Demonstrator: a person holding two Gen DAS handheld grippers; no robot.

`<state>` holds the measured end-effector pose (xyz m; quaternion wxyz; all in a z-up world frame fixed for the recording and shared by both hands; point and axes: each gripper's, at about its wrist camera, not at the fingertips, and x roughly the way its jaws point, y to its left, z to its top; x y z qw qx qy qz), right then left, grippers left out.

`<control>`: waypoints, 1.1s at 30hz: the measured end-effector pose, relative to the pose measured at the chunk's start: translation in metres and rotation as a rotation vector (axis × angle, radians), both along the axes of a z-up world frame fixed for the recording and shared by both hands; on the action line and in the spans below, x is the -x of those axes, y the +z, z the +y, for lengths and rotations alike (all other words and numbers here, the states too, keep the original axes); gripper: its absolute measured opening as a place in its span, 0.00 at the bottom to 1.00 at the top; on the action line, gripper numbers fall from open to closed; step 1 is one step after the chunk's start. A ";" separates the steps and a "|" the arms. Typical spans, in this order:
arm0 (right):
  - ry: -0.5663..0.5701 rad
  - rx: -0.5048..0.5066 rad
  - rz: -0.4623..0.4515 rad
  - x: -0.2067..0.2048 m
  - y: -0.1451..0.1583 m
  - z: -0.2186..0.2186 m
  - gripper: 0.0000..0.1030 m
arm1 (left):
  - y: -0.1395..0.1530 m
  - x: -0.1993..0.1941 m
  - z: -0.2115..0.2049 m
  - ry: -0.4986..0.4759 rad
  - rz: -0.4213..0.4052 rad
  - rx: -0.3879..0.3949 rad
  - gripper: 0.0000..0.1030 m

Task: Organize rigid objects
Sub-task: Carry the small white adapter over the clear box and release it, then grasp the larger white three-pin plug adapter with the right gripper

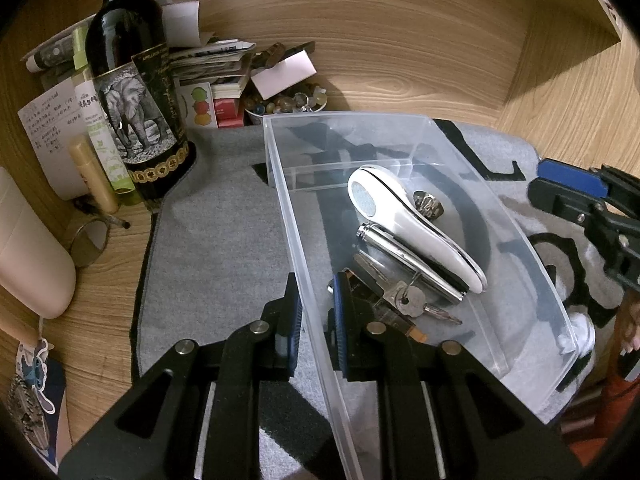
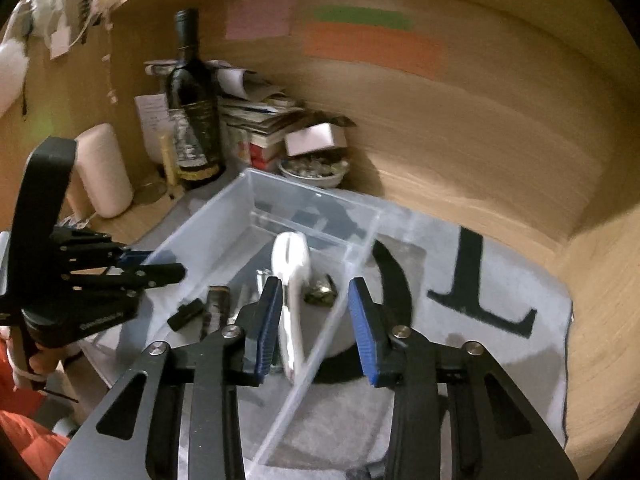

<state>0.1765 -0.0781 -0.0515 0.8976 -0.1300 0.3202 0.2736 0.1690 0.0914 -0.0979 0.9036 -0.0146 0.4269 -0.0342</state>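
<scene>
Wooden desk (image 1: 420, 60): grey mat (image 1: 224, 220), wine bottle (image 1: 132, 92), paper stack (image 1: 212, 60).

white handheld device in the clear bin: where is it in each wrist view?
Left wrist: the white handheld device lies right of centre inside the clear bin, slanting from upper left to lower right, resting over a silver metal cylinder.
Right wrist: the device is at centre, running near-vertical, just right of the tongs' left blue pad.
Shared landmark: the dark wine bottle standing at the back left.
</scene>
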 end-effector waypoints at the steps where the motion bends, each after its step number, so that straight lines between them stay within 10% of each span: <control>1: -0.019 -0.003 0.008 -0.002 0.000 -0.006 0.31 | 0.000 0.000 0.000 -0.001 0.000 -0.001 0.13; 33: -0.384 -0.083 0.275 0.092 -0.080 -0.131 0.48 | -0.002 0.002 0.001 0.000 -0.009 -0.025 0.14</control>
